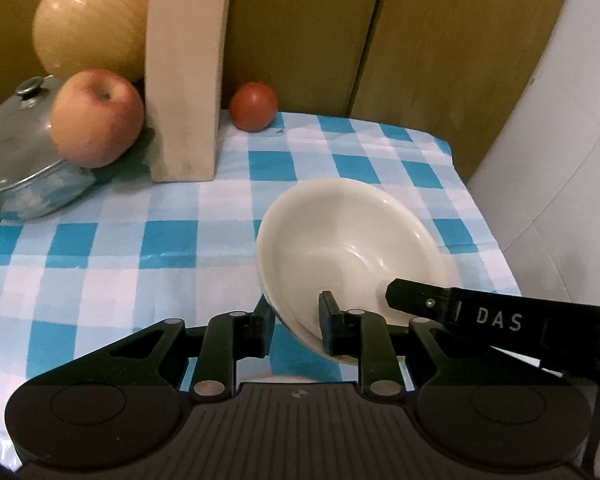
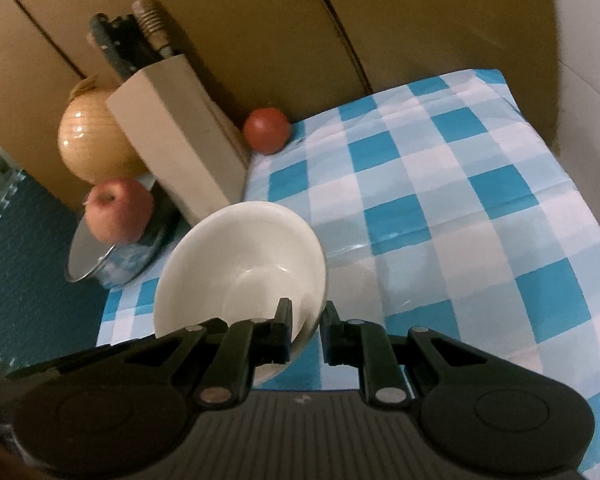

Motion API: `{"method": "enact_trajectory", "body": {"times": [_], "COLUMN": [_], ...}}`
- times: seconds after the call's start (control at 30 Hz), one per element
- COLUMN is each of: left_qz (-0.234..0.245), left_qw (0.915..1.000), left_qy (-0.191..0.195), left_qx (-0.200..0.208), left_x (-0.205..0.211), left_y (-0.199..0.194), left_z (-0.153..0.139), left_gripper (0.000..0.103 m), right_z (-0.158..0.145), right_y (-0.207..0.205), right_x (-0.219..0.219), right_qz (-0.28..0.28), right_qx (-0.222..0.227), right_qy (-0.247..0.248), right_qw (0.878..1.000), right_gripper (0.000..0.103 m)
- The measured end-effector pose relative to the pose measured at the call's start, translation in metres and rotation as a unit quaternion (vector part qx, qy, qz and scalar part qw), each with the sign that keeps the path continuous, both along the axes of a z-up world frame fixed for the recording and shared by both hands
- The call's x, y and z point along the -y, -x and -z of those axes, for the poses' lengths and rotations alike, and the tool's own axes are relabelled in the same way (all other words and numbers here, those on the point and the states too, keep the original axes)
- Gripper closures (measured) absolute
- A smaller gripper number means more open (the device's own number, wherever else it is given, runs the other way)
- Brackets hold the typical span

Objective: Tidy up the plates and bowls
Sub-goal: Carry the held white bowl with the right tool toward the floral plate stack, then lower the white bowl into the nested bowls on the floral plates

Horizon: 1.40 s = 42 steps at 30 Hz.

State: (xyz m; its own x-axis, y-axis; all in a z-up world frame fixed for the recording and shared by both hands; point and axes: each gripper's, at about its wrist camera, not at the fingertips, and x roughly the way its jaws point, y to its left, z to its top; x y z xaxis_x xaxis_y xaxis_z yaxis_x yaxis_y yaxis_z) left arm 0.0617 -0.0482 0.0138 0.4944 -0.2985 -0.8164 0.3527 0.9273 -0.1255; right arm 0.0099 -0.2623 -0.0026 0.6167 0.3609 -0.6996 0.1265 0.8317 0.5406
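Observation:
A cream bowl (image 1: pixel 352 248) is held tilted above the blue checked tablecloth (image 1: pixel 140 240). My left gripper (image 1: pixel 296 320) is shut on the bowl's near rim, one finger outside and one inside. In the right wrist view the same bowl (image 2: pixel 240 256) sits between the fingers of my right gripper (image 2: pixel 305 320), which is shut on its right rim. The right gripper's finger (image 1: pixel 420 300) reaches into the bowl in the left wrist view. A pale edge of another dish (image 1: pixel 280 379) peeks out below the left gripper.
A wooden knife block (image 1: pixel 184 80) stands at the back, with a tomato (image 1: pixel 254 106) to its right. An apple (image 1: pixel 96 118) rests on a lidded steel pot (image 1: pixel 16 160), with an onion (image 1: pixel 92 20) behind. Brown cardboard walls (image 1: pixel 380 40) close the back.

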Motion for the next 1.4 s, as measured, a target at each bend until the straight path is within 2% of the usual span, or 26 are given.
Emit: {"method": "enact_trajectory", "body": {"times": [0.17,0.3,0.73,1.13,1.4], "left_qz": [-0.007,-0.009,0.008,0.002,-0.003], "left_qw": [1.0000,0.9999,0.9990,0.9963,0.9960], "left_qy": [-0.004,0.006,-0.010,-0.010,-0.007], "left_qx": [0.000,-0.010,-0.043,-0.086,-0.089], "left_x": [-0.013,-0.029,-0.056,-0.070,-0.072], "left_y": [0.019,0.036,0.088,0.095,0.098], "left_z": [-0.006,-0.010,-0.010,0.007,0.005], "left_gripper": [0.070,0.068,0.067,0.067,0.066], "right_z": [-0.007,-0.014,-0.013,0.003,0.002], "right_y": [0.016,0.032,0.084,0.093,0.095], "right_x": [-0.013,-0.022,-0.050,-0.064,-0.069], "right_qz": [-0.022,-0.040,-0.097,-0.117,-0.122], "right_qx": [0.006,0.009,-0.024,-0.060,-0.063], "right_qy": [0.001,-0.004,0.006,0.010,0.014], "right_qw": [1.000,0.999,0.995,0.991,0.990], "right_gripper": [0.088,0.088,0.086,0.085,0.079]}}
